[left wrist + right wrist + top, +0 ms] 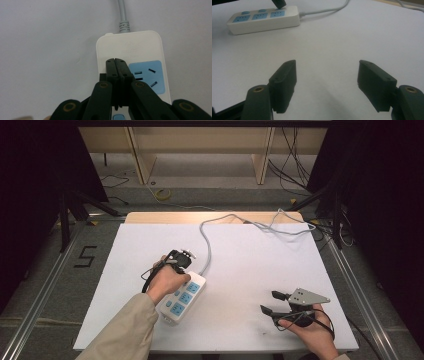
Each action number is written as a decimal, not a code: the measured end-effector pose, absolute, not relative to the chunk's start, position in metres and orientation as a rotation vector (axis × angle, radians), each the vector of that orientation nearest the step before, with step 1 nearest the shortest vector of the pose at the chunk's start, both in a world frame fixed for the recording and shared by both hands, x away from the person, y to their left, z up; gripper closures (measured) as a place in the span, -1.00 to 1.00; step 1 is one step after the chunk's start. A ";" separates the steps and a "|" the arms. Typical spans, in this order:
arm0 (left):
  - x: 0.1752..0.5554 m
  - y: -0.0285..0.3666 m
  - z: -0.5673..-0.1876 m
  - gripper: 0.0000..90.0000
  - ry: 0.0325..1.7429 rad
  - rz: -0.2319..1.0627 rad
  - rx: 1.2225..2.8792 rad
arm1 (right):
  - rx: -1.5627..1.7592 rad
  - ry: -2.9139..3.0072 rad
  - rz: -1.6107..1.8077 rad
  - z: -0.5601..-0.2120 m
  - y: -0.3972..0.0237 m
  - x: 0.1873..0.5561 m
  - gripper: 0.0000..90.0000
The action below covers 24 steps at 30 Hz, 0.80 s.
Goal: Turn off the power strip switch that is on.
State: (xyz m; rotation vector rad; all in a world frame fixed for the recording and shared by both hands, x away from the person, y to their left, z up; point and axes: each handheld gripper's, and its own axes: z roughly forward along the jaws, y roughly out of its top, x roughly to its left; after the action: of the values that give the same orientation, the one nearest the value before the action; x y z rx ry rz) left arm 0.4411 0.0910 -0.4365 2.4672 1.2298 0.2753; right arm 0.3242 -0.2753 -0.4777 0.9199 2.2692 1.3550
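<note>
A white power strip (182,297) with blue sockets lies on the white table (250,260), left of centre. Its grey cable (206,245) runs off toward the table's back edge. My left gripper (186,269) points down at the cable end of the strip. In the left gripper view its jaws are shut (115,61), with the tips over the strip (140,45) beside a blue socket (150,76) and nothing between them. My right gripper (273,303) hovers open near the front right of the table, well apart from the strip (262,21), with nothing between its jaws (327,72).
The cable (280,222) loops over the table's back edge toward the floor. Metal frame rails run along both sides of the table, and wooden furniture legs stand behind it. A bare white surface lies between the strip and my right gripper.
</note>
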 end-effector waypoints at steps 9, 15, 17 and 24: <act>0.440 0.090 -0.436 0.99 1.225 0.279 2.473 | 0.919 2.269 1.356 -0.478 -0.275 0.324 -0.27; 0.439 0.089 -0.437 0.99 1.233 0.286 2.472 | 0.920 2.270 1.355 -0.478 -0.275 0.324 -0.27; 0.439 0.090 -0.436 1.00 1.234 0.277 2.478 | 0.921 2.270 1.356 -0.478 -0.275 0.324 -0.27; 0.438 0.088 -0.436 1.00 1.235 0.292 2.487 | 0.913 2.274 1.355 -0.478 -0.275 0.324 -0.27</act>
State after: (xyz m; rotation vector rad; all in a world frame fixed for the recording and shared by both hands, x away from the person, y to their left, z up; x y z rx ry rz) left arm 0.4380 0.0882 -0.4361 2.4866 1.2349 0.2922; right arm 0.3241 -0.2749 -0.4779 0.9135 2.2741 1.3549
